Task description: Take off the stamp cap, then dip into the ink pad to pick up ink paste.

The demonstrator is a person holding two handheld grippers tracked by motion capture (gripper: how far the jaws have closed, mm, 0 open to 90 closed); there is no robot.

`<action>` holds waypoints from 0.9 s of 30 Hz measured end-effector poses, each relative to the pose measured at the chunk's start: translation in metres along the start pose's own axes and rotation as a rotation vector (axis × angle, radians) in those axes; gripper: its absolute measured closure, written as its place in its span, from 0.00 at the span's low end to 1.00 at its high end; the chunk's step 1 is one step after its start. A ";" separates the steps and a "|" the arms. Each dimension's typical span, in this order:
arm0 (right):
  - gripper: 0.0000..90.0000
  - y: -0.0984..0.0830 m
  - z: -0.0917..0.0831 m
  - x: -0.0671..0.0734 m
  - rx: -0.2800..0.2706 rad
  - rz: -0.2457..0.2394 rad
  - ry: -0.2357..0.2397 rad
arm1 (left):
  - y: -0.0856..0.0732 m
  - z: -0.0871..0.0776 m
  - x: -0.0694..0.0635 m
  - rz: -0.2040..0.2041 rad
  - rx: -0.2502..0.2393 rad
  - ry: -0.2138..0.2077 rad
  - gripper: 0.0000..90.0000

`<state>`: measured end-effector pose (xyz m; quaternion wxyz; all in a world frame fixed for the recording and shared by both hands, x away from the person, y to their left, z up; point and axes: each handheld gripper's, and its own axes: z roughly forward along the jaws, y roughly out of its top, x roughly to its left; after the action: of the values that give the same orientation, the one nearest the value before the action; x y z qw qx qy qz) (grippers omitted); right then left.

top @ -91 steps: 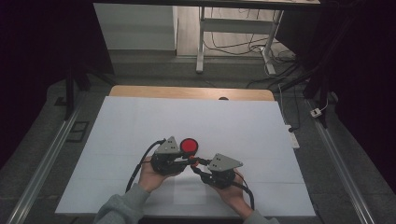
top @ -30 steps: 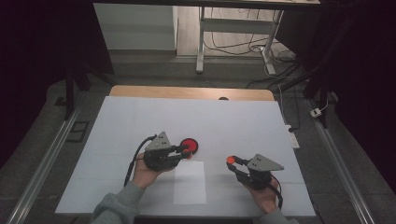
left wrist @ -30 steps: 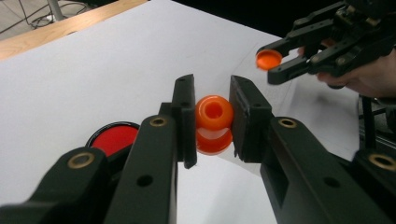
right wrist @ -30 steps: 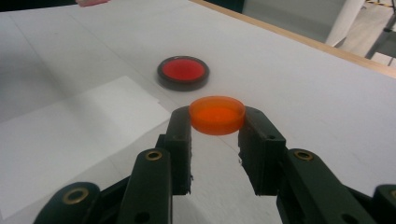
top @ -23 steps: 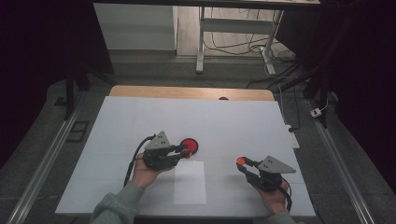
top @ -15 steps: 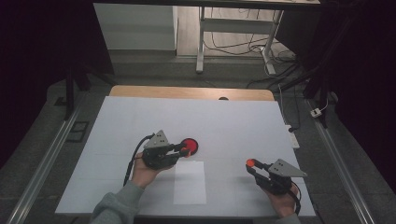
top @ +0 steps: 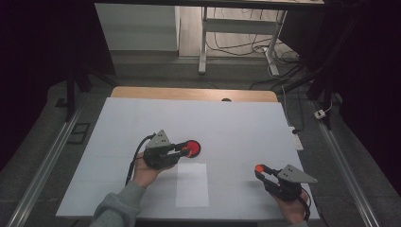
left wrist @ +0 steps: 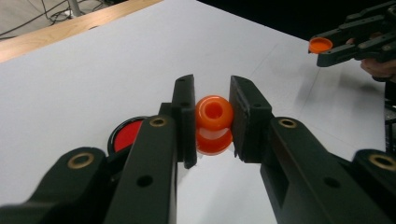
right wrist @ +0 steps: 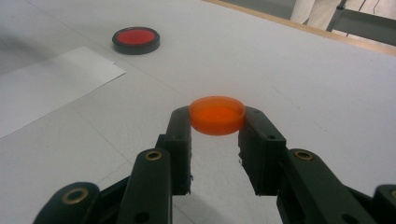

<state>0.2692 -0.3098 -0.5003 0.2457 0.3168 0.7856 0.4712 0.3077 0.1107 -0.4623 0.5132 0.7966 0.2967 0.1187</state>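
Separation looks done: left tongs (left wrist: 212, 123) are clamped on the orange bottle (left wrist: 213, 124) near table (top: 236, 118) centre, right tongs (right wrist: 216, 122) pinch its orange cap (right wrist: 217, 115) at four o'clock. Setting both down remains.

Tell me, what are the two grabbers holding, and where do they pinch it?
The left gripper pinches a small orange bottle by its sides. The right gripper pinches an orange cap by its rim.
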 end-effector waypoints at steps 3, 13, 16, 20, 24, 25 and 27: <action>0.72 -0.001 -0.001 0.000 0.000 -0.001 0.001 | 0.001 0.001 0.001 0.002 0.000 0.002 0.81; 0.72 -0.001 -0.003 0.000 -0.001 -0.001 -0.008 | 0.004 0.002 0.007 0.017 0.002 0.031 0.81; 0.72 -0.001 -0.003 0.000 -0.001 -0.003 -0.002 | 0.006 0.003 0.010 0.016 0.003 0.040 0.81; 0.72 -0.001 -0.002 0.000 0.001 -0.007 -0.002 | 0.007 0.007 0.015 0.009 0.008 0.050 0.81; 0.72 -0.001 -0.002 0.000 0.001 -0.005 -0.001 | 0.009 0.009 0.018 0.005 0.009 0.052 0.81; 0.72 -0.001 -0.002 -0.001 0.000 -0.004 -0.001 | 0.009 0.009 0.018 0.007 0.009 0.053 0.81; 0.72 -0.001 -0.002 -0.001 0.000 -0.004 -0.001 | 0.010 0.011 0.019 0.009 0.011 0.052 0.81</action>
<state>0.2684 -0.3116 -0.5007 0.2471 0.3156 0.7860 0.4706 0.3316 0.1106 -0.4608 0.5002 0.7974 0.3072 0.1401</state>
